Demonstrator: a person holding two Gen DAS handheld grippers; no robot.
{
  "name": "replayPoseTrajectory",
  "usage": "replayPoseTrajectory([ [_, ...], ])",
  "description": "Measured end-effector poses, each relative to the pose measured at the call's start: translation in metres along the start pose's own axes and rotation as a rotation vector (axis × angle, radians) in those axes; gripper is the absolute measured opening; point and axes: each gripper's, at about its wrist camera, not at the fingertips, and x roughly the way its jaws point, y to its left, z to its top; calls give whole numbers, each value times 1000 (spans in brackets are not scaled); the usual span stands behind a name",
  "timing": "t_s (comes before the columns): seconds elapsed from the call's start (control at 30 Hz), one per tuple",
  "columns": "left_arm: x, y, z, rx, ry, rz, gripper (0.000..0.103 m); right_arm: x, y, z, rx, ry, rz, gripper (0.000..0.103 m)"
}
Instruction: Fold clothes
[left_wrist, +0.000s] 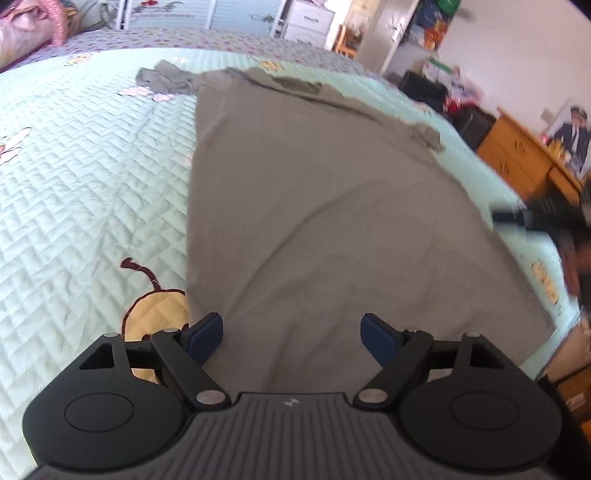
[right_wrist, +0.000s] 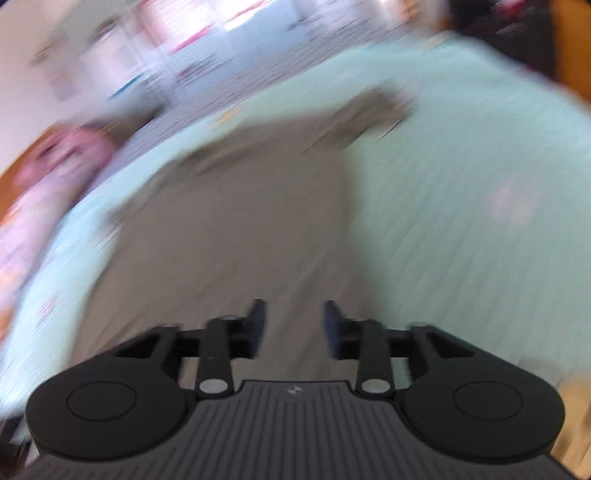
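A grey garment (left_wrist: 314, 206) lies spread flat on the mint quilted bedspread (left_wrist: 85, 184), its long side folded in a straight edge on the left and a sleeve bunched at the far end. My left gripper (left_wrist: 293, 338) hovers open above its near hem, nothing between the blue pads (left_wrist: 207, 336). In the right wrist view, heavily motion-blurred, the same grey garment (right_wrist: 236, 229) stretches away, and my right gripper (right_wrist: 293, 328) is open over its near part, holding nothing. The right gripper (left_wrist: 517, 218) also appears blurred at the garment's right edge in the left wrist view.
The bedspread (right_wrist: 461, 221) extends wide on both sides of the garment. A pink pillow (left_wrist: 26, 33) lies at the far left of the bed. A wooden dresser (left_wrist: 517, 155) and dark clutter stand beyond the bed's right edge.
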Motion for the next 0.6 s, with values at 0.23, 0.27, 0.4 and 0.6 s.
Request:
replayPoseTrajectory([
  [0.23, -31, -4, -19, 33, -7, 137, 84, -72, -30, -61, 84, -105, -290, 11],
  [0.27, -39, 1, -23, 7, -21, 146, 84, -82, -34, -70, 96, -120, -331, 17],
  [0.4, -57, 24, -34, -127, -23, 215, 85, -107, -26, -97, 94, -101, -111, 54],
  [0.6, -68, 17, -46, -46, 13, 273, 85, -95, -37, -102, 62, -55, -225, 15],
])
